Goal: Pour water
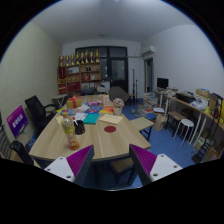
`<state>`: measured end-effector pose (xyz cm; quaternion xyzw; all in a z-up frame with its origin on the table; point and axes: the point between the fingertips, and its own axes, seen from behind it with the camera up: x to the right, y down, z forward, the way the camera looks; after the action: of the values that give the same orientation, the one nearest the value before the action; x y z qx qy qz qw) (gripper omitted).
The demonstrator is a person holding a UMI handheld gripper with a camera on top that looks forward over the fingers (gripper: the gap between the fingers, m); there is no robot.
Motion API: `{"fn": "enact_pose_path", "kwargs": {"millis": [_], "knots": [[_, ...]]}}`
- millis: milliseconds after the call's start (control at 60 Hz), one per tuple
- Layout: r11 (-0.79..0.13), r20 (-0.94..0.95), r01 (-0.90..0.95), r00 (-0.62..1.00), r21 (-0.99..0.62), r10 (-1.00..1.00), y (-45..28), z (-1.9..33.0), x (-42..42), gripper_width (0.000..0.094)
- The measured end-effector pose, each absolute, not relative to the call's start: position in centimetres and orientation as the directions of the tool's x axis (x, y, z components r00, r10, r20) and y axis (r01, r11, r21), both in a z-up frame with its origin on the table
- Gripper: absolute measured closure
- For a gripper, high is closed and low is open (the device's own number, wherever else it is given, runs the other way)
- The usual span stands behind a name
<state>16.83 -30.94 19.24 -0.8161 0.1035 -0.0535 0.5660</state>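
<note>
Evidently the bottle [68, 127] is standing upright near the left end of the wooden table [100, 140], well beyond the gripper [112, 160], whose fingers are gaping wide and holding nothing. Approaching level, centring the bottle between the pads, is looking wise, avoiding the nearby clutter [95, 110]

An office or meeting room: a long wooden counter [95, 135] with black chairs [38, 108] at ten o'clock, shelves [80, 72] at twelve, a monitor [162, 84] on a desk at two.
</note>
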Motion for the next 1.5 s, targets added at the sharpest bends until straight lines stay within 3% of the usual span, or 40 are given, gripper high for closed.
{"fn": "enact_pose_path", "kwargs": {"millis": [333,617,800,983,1050,1183,1333,1350,1500], "knots": [[-0.314,-0.040,-0.078,0.991,-0.946,-0.125,-28.2,16.8,14.0,0.0109],[-0.239,-0.098,-0.099,0.995,-0.966,-0.017,-14.9,12.4,3.9,0.0108],[-0.244,-0.044,-0.051,0.998,-0.968,-0.035,-7.2,7.9,-0.5,0.0119],[-0.184,-0.028,-0.050,0.992,-0.982,-0.120,-1.4,7.7,-0.5,0.0126],[-0.208,-0.015,-0.046,0.989,-0.977,-0.149,0.0,6.9,-0.2,0.0449],[-0.219,0.035,-0.014,0.975,-0.976,-0.218,0.7,7.1,-0.4,0.0499],[-0.300,0.041,-0.019,0.980,-0.954,-0.193,1.5,6.8,-3.5,0.0555],[-0.308,0.037,-0.022,0.982,-0.951,-0.185,1.7,6.9,-4.1,0.0596],[-0.345,-0.080,-0.107,0.993,-0.933,-0.092,5.3,10.6,-12.1,0.0631]]}}
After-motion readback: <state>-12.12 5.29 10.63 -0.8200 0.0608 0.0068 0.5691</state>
